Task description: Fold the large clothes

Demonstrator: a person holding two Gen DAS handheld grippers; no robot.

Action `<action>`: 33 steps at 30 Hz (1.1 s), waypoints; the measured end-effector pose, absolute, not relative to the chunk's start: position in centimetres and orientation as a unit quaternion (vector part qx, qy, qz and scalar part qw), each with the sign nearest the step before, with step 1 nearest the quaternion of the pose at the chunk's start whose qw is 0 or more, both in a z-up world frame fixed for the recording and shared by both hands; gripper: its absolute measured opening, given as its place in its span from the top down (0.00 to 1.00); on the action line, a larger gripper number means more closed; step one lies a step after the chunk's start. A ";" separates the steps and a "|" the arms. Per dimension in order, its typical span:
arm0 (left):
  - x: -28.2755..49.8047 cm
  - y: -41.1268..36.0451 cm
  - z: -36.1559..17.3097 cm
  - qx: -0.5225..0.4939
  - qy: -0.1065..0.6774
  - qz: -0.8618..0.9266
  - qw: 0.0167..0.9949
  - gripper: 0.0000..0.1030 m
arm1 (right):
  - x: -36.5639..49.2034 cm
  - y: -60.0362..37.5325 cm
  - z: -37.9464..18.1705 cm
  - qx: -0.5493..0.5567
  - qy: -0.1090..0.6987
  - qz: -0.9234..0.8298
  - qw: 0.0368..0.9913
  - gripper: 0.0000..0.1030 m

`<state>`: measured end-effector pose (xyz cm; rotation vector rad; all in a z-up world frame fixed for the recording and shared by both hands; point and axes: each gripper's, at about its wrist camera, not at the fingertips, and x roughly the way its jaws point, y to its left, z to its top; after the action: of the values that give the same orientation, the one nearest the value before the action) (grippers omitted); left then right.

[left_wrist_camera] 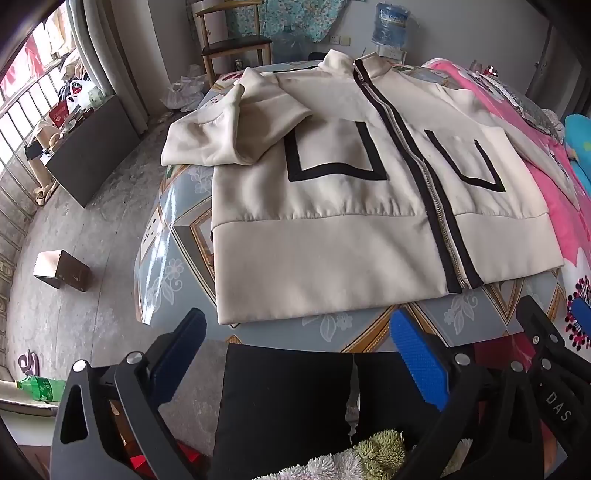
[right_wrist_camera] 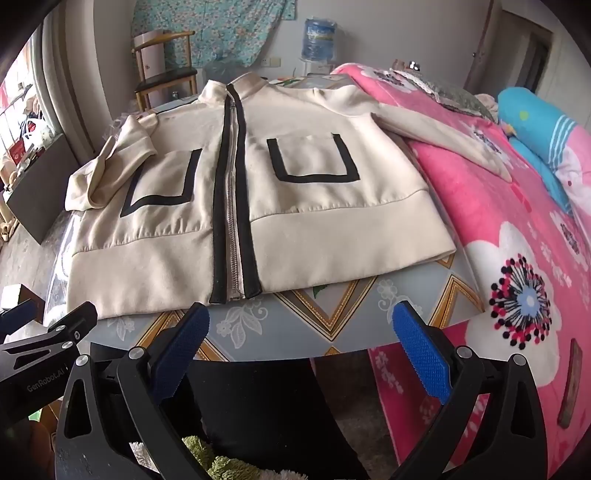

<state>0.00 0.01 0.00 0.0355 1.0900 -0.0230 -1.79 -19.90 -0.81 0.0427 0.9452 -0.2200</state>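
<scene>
A cream zip jacket point(left_wrist_camera: 332, 206) with black zipper bands and two black-outlined pockets lies front up on a round patterned table point(left_wrist_camera: 173, 251). Its left sleeve point(left_wrist_camera: 225, 129) is folded in over the chest. Its right sleeve point(right_wrist_camera: 443, 129) stretches out onto the pink bed. The jacket also shows in the right wrist view point(right_wrist_camera: 258, 206). My left gripper point(left_wrist_camera: 295, 354) is open and empty, just short of the hem at the table's near edge. My right gripper point(right_wrist_camera: 301, 347) is open and empty, near the hem's zipper end. Part of the right gripper point(left_wrist_camera: 546, 343) shows in the left wrist view.
A bed with a pink flowered blanket point(right_wrist_camera: 517, 277) adjoins the table on the right, with a blue pillow point(right_wrist_camera: 535, 125). A wooden chair point(left_wrist_camera: 232, 44) and a water jug point(left_wrist_camera: 389, 26) stand behind the table. A small box point(left_wrist_camera: 61, 269) sits on the concrete floor at left.
</scene>
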 end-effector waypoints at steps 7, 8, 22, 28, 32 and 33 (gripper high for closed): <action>0.0 0.0 -0.1 0.016 0.519 -0.011 0.855 0.05 | -1.8 -19.9 -0.8 0.021 0.455 -0.104 0.884 0.07; 0.0 0.1 -0.2 0.016 0.519 -0.011 0.854 0.05 | -1.8 -19.9 -0.7 0.021 0.456 -0.104 0.884 0.07; 0.1 0.7 -0.2 0.016 0.521 -0.010 0.853 0.05 | -1.7 -19.7 -1.0 0.017 0.466 -0.105 0.878 0.07; 0.0 0.4 -0.2 0.019 0.521 -0.006 0.853 0.05 | -1.7 -19.8 -1.1 0.013 0.466 -0.106 0.878 0.07; 0.0 0.3 -0.2 0.021 0.522 -0.002 0.853 0.05 | -1.6 -19.8 -1.0 0.012 0.465 -0.108 0.878 0.07; 0.0 0.2 -0.2 0.021 0.522 -0.002 0.853 0.05 | -1.6 -19.7 -1.0 0.012 0.466 -0.108 0.878 0.07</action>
<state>-0.03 0.24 -0.15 0.0440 1.0990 -0.0033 -1.63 -19.75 -1.05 0.0257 0.9715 -0.2256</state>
